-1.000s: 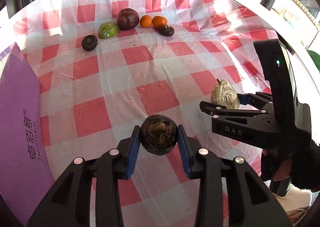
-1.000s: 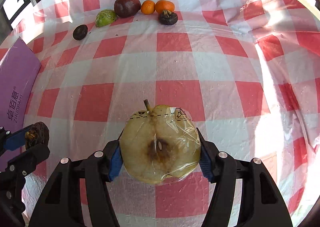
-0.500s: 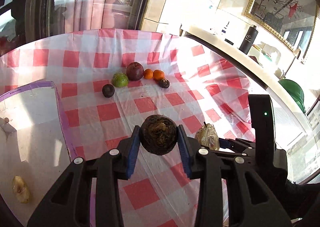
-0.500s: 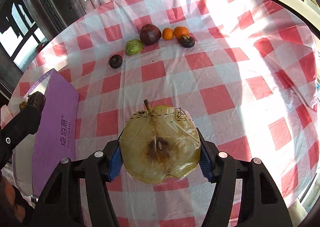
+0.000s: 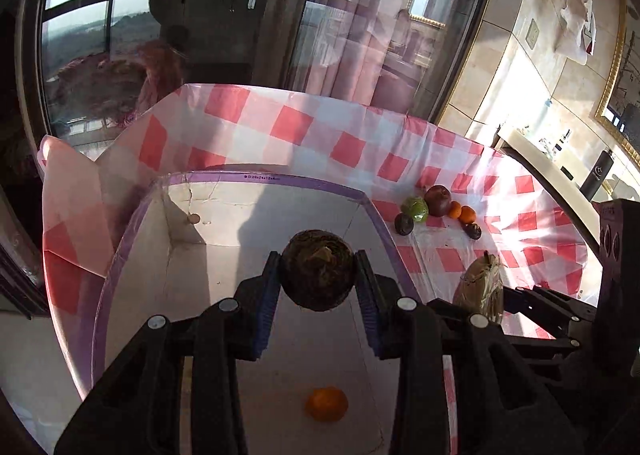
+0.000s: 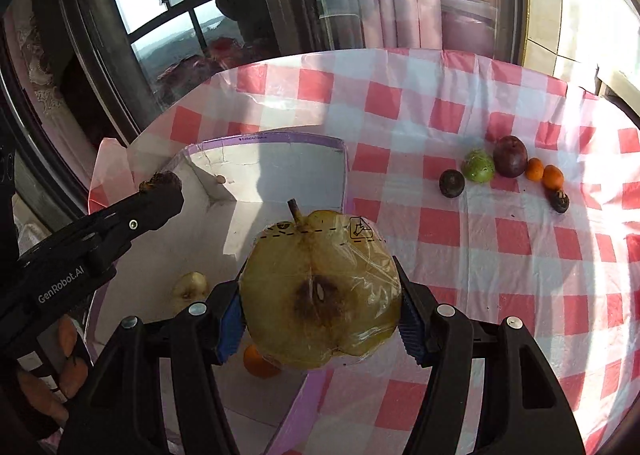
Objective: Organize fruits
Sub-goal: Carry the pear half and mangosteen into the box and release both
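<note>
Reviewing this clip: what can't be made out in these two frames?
- Box floor near its front: hidden by the left tongs in the left wrist view.
- Orange in the box: mostly covered by the wrapped apple half, right wrist view.
- Dark fruit: kind unclear, too shadowed.

My right tongs (image 6: pixel 320 321) gripped a plastic-wrapped pear half (image 6: pixel 320 291) above the purple-rimmed box's (image 6: pixel 280 139) edge. My left tongs (image 6: pixel 160 195) clasped a dark fruit (image 6: pixel 160 179) over the box, where an orange (image 6: pixel 258 365) lay.
</note>
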Available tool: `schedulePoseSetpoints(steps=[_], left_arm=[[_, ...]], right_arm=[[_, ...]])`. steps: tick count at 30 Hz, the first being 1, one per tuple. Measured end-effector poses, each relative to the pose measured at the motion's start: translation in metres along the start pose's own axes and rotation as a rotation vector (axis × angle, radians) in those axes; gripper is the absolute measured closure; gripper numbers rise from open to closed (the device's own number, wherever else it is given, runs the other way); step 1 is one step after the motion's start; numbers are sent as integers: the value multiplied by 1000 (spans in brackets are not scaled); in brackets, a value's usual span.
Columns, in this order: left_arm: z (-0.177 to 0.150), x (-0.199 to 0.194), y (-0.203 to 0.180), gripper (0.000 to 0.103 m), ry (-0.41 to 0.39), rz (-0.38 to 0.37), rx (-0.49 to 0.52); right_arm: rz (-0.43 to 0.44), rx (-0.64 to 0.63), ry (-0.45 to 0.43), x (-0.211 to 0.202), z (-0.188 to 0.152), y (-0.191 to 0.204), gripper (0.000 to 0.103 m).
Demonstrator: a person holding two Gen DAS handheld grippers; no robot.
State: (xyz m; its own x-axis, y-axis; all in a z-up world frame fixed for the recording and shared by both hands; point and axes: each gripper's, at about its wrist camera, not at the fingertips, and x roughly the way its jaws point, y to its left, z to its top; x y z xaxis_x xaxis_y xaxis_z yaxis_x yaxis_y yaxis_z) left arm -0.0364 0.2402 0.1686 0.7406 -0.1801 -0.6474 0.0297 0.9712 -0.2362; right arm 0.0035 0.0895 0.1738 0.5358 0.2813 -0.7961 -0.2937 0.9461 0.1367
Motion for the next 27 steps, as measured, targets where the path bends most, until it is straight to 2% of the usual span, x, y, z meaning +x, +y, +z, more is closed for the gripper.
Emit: schedulePoseSetpoints(steps=[6,11,19,23,27], left_arm=[[-13,7,45,66,38,85,-87],[-24,5,65,66,51,131,-131],[-41,11,59,66,101,198,-37],[-49,17,57,66,156,223,5],[-62,29,54,66,250,235,49]], right_arm=[[41,-195,46,26,15,57,41],[44,-233,84,44,22,70,41],[9,-229,158,75,23,71,41],[-44,-205,241,104,21,67,41],[-102,-235,360,129,19,70,41]])
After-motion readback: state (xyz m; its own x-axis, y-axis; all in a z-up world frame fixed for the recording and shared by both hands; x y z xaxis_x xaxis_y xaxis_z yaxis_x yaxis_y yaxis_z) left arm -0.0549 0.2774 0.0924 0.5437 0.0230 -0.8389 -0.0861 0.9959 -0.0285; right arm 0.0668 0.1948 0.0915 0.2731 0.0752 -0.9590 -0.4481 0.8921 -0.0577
